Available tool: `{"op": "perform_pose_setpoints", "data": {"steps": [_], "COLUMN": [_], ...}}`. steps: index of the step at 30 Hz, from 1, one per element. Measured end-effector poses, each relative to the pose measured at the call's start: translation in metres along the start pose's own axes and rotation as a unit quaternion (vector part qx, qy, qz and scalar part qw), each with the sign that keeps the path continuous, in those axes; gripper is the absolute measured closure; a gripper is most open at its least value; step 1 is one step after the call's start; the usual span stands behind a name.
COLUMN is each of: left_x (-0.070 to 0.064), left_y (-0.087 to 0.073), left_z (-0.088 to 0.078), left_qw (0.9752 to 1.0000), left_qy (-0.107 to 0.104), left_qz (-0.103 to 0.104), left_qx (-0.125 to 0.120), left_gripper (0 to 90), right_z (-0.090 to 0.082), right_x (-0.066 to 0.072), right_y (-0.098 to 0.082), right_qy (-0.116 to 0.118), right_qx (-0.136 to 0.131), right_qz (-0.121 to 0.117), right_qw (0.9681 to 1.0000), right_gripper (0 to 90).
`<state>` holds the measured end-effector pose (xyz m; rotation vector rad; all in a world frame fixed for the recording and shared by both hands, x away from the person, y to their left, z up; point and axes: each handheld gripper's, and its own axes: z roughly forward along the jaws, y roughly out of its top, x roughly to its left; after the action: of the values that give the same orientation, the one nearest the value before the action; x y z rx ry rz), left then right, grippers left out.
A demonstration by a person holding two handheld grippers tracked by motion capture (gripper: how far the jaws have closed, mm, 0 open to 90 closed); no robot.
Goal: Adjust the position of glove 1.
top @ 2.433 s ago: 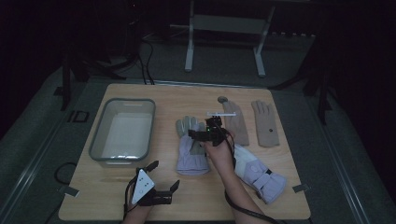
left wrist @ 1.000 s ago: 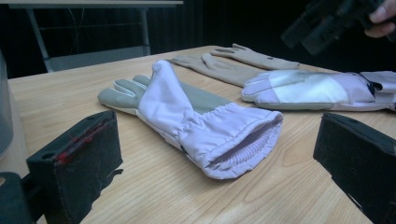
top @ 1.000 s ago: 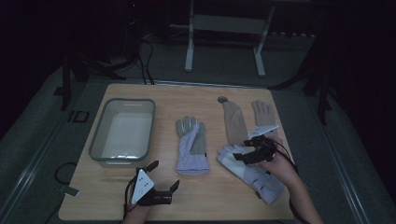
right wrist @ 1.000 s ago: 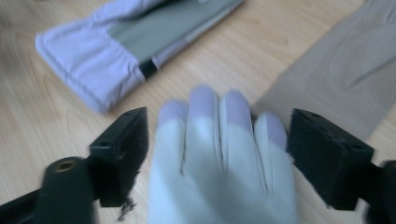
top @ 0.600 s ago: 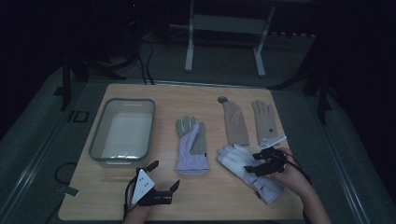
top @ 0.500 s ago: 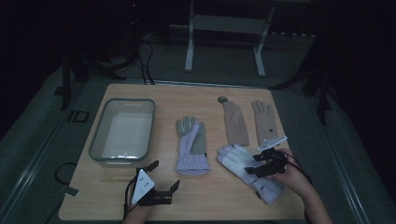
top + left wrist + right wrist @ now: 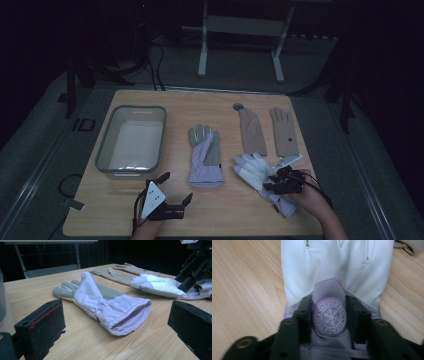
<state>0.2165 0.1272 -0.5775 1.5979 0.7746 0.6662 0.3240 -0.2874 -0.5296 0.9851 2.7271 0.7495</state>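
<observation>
The right gripper (image 7: 280, 181), jaws just closing, pinches the white glove (image 7: 332, 272) at its badge; next likely lifting it. Left gripper (image 7: 172, 204) rests released.

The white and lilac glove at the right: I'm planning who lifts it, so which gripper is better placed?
Right gripper: its jaws have just been closing around the glove, while the left gripper rests apart, open.

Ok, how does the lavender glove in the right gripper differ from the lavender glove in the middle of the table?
The right glove lies slanted, showing a white back with a round snowflake badge; the middle glove lies straight, showing grey fingers and a grey panel. The right gripper has just been closing, its jaws pinching the right glove's badge; the middle glove lies untouched, with the left gripper open short of it. Both share lavender cuffs.
</observation>
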Motion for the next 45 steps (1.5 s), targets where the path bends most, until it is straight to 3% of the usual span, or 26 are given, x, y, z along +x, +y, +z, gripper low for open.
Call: {"op": "perform_pose_setpoints", "data": {"steps": [3,4,6,8,10,13,16,21,26,28,32,34,35,38,40,44,45], "left_x": [0.0,0.0,0.0,0.0,0.0,0.0,0.0,0.0,0.0,0.0,0.0,0.0,0.0,0.0,0.0,0.0,0.0], "left_y": [0.0,0.0,0.0,0.0,0.0,0.0,0.0,0.0,0.0,0.0,0.0,0.0,0.0,0.0,0.0,0.0,0.0], "left_z": [0.0,0.0,0.0,0.0,0.0,0.0,0.0,0.0,0.0,0.0,0.0,0.0,0.0,-0.001,-0.001,-0.001,-0.001], "left_qw": [1.0,1.0,1.0,1.0,1.0,1.0,1.0,1.0,1.0,1.0,1.0,1.0,1.0,1.0,1.0,1.0,1.0], "left_qy": [0.0,0.0,0.001,0.001,0.001,0.001,0.002,0.002,0.002,0.002,0.003,0.002,0.002,0.004,0.004,0.002,0.002], "left_qz": [0.001,0.0,-0.001,-0.001,0.0,0.0,0.0,0.001,0.002,0.002,0.002,0.002,-0.001,-0.001,0.001,0.0,0.0], "left_qx": [0.0,0.0,0.0,0.0,0.0,0.0,0.0,0.0,0.0,0.0,0.0,0.0,-0.002,-0.002,-0.002,-0.001,-0.001], "left_gripper": [1.1,1.1,1.1,1.1,1.1,1.1,1.1,1.1,1.1,1.1,1.1,1.1,1.1,1.1,1.1,1.1,1.1], "right_z": [-0.001,-0.002,-0.006,-0.008,-0.015,-0.02,-0.029,-0.039,-0.053,-0.055,-0.058,-0.058,-0.054,-0.049,-0.038,-0.022,-0.018], "right_x": [0.004,0.006,0.009,0.011,0.017,0.02,0.027,0.033,0.035,0.035,0.038,0.038,0.043,0.047,0.054,0.065,0.068], "right_y": [-0.001,-0.001,-0.003,-0.004,-0.006,-0.005,-0.001,0.008,0.029,0.034,0.065,0.065,0.085,0.098,0.117,0.138,0.142], "right_qy": [-0.01,-0.011,-0.013,-0.02,-0.037,-0.038,-0.054,-0.076,-0.103,-0.107,-0.117,-0.117,-0.124,-0.116,-0.111,-0.099,-0.091], "right_qx": [-0.002,-0.008,-0.022,-0.028,-0.045,-0.053,-0.067,-0.082,-0.121,-0.127,-0.152,-0.152,-0.168,-0.176,-0.182,-0.183,-0.186], "right_qz": [0.007,0.026,0.034,0.033,0.042,0.057,0.088,0.104,0.135,0.138,0.16,0.16,0.18,0.186,0.199,0.208,0.216], "right_qw": [0.9999,0.9996,0.9991,0.9989,0.9974,0.9963,0.9924,0.9883,0.9781,0.9764,0.9682,0.9682,0.9611,0.9595,0.9567,0.9558,0.9543], "right_gripper": [63.9,66.3,70.2,71.3,74.5,75.4,76.0,76.1,75.9,76.0,75.9,75.9,75.8,75.8,75.8,75.8,75.9]}}
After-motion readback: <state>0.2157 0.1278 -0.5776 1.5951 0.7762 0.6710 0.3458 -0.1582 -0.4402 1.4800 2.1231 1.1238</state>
